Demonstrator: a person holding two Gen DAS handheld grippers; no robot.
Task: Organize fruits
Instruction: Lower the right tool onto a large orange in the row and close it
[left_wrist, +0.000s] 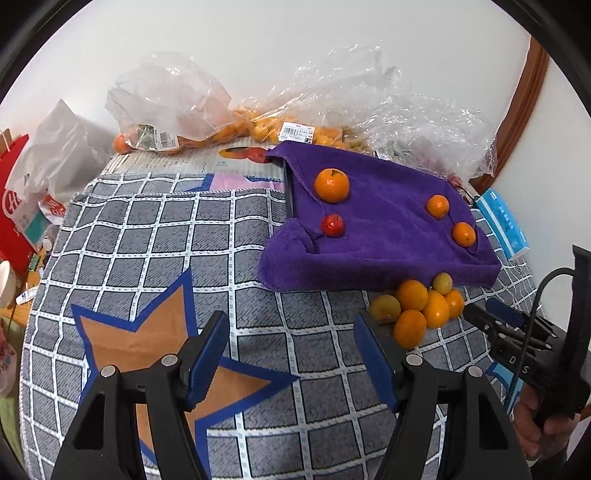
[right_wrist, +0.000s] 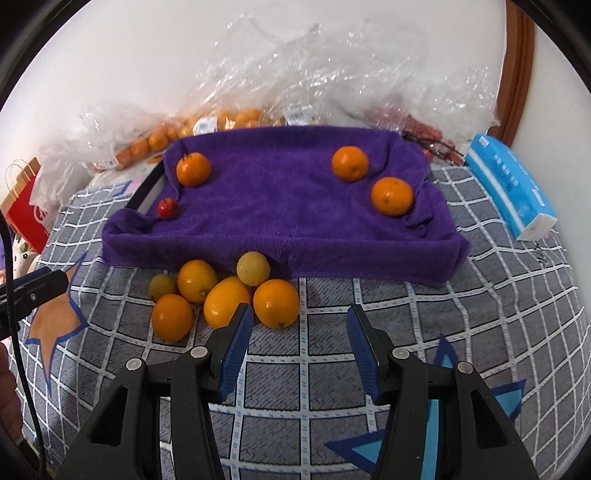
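A purple towel covers a tray on the checked cloth. On it lie three oranges and a small red fruit. A pile of several orange and yellow fruits sits on the cloth just in front of the towel, also in the left wrist view as a pile. My right gripper is open and empty, just right of the pile. My left gripper is open and empty over the cloth, left of the pile. The right gripper shows at that view's right edge.
Clear plastic bags of oranges and other fruit lie against the wall behind the towel. A blue tissue pack lies to the right. A red paper bag and white bags stand at the left. A person's hand holds the right gripper.
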